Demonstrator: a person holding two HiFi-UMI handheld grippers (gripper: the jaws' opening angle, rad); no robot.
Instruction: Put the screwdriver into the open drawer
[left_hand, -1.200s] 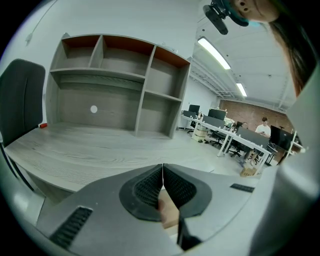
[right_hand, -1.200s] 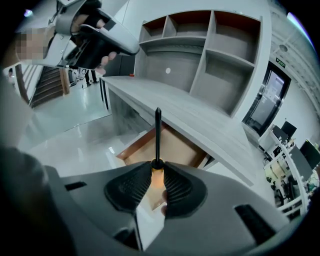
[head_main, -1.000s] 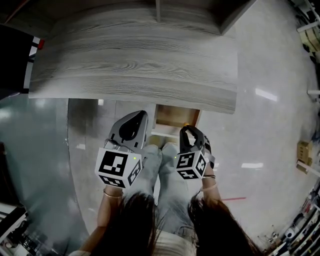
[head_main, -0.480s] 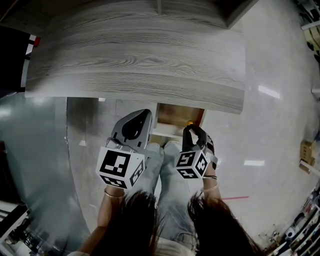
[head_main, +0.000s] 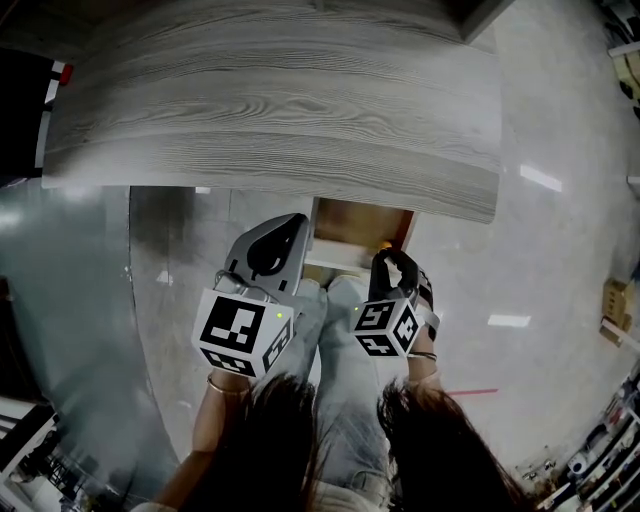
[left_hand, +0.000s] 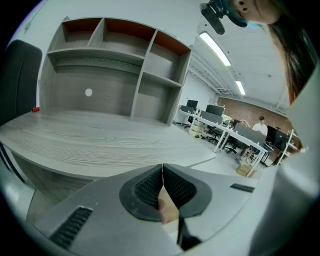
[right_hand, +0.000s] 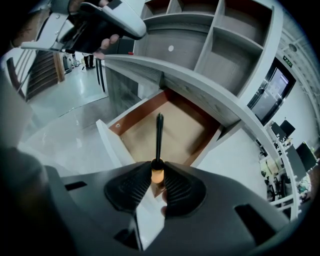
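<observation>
My right gripper (right_hand: 157, 176) is shut on the screwdriver (right_hand: 159, 137), pinching its orange handle so the black shaft points forward over the open drawer (right_hand: 170, 131). The drawer is a brown wooden box with a white front, pulled out from under the grey desk (right_hand: 210, 95). In the head view the right gripper (head_main: 393, 262) hangs over the drawer (head_main: 355, 228) at its front right corner. My left gripper (head_main: 280, 243) is held beside it to the left, its jaws pressed together with nothing between them (left_hand: 162, 189).
A grey wood-grain desk (head_main: 280, 110) with a shelf unit (left_hand: 115, 75) at its back stands in front of me. Polished grey floor (head_main: 540, 250) lies to the right. The person's legs (head_main: 330, 360) are below the grippers. Office desks and people sit far off (left_hand: 240, 132).
Both grippers have drifted slightly forward and right toward the drawer, the right one still holding the screwdriver. The desk appears a little nearer in the head view.
</observation>
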